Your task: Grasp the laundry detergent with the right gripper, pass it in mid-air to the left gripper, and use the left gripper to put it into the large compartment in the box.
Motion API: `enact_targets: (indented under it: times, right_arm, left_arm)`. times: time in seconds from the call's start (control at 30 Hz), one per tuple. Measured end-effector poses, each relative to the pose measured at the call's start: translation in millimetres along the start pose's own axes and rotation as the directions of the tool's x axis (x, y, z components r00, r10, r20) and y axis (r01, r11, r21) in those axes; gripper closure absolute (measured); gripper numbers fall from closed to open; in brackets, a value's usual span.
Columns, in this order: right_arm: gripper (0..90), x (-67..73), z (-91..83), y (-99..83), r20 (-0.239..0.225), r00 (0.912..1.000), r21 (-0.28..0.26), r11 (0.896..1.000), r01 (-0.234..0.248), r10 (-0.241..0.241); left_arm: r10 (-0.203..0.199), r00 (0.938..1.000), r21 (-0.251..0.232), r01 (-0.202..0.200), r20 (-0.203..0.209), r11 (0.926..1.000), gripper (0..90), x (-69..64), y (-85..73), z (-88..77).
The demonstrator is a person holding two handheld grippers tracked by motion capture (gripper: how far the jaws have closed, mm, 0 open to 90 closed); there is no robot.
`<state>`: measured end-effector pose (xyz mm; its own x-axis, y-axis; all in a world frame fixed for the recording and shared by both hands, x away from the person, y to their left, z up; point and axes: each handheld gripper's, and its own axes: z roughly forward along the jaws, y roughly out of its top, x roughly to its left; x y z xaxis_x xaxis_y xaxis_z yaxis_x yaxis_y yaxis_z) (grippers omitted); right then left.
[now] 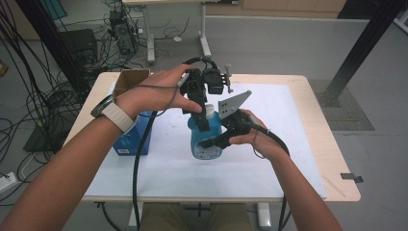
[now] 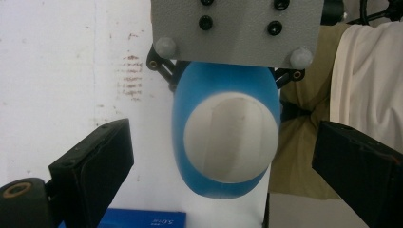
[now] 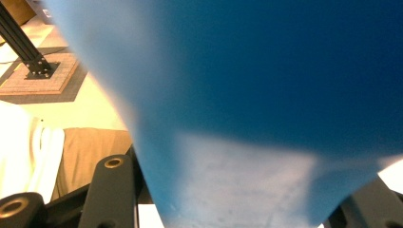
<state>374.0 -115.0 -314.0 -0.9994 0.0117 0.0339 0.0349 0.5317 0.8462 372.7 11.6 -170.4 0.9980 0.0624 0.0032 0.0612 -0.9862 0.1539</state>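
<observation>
A blue bottle (image 1: pixel 204 138) with a white cap (image 1: pixel 209 111) stands upright on the white sheet in the middle of the table. My right gripper (image 1: pixel 210 143) comes in from the right and is shut on the bottle's lower body (image 3: pixel 261 95). My left gripper (image 1: pixel 204 117) points down from above at the cap. In the left gripper view its two black jaws stand wide on either side of the white cap (image 2: pixel 230 137) without touching it, so the left gripper (image 2: pixel 221 128) is open. The right gripper's grey plate (image 2: pixel 235 28) covers the bottle's far side.
A blue carton (image 1: pixel 132 137) stands left of the bottle, with an open cardboard box (image 1: pixel 130 78) behind it. The white sheet (image 1: pixel 274 144) covers most of the wooden table (image 1: pixel 337 159). Cables trail from both grippers over the front edge.
</observation>
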Motion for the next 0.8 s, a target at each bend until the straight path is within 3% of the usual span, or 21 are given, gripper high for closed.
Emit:
enact_targets:
  times: [0.8]
  right_arm:
    - [43.7,-1.7,-0.2,-0.6,-0.004,1.0000,0.000,1.000,-0.005,0.005]
  left_arm:
    - [-0.005,1.0000,-0.004,0.005,-0.007,1.0000,7.0,1.4,-2.2,-0.3]
